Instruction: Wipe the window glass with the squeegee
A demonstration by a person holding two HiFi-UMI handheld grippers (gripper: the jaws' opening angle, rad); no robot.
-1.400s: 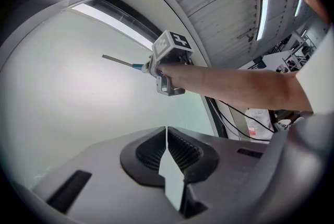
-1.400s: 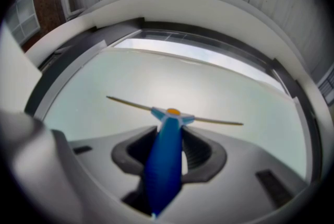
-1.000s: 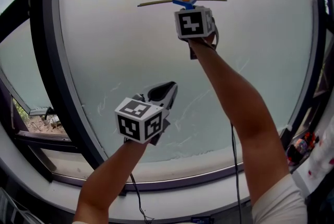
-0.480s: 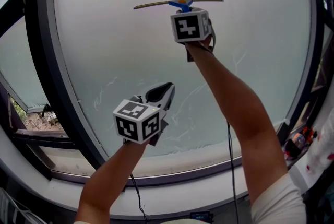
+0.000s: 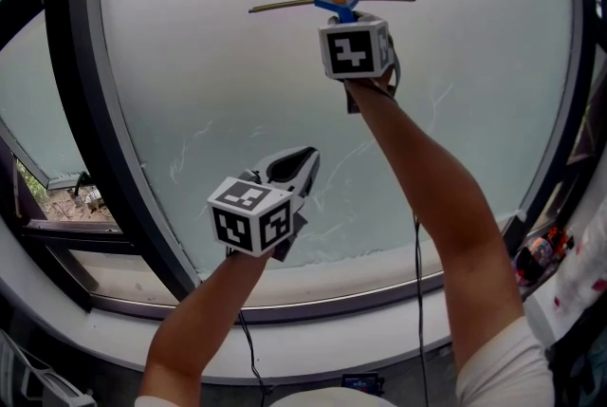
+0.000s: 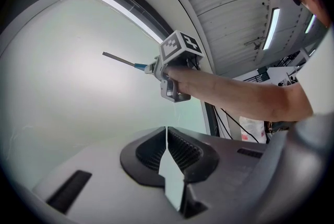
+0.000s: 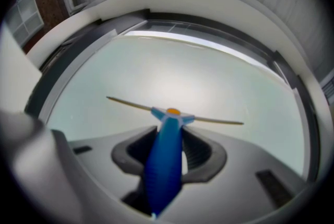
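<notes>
At the window glass (image 5: 209,83), squeegee (image 5: 332,4) in right tongs (image 7: 169,147), dark frame (image 5: 95,111) beside.

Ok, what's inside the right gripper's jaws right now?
The squeegee, its blue handle clamped between the right gripper's jaws, blade pointing at the window glass. The handle itself hides the contact spots.

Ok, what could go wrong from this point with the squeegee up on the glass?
1. The right gripper holds the squeegee only by its slim blue handle, arm stretched high; pressure could twist it and lift one blade end.
2. The left gripper, shut and empty, sits below the blade in front of the window glass; a downward stroke might meet it.
3. The streaks lower down could be missed.
</notes>
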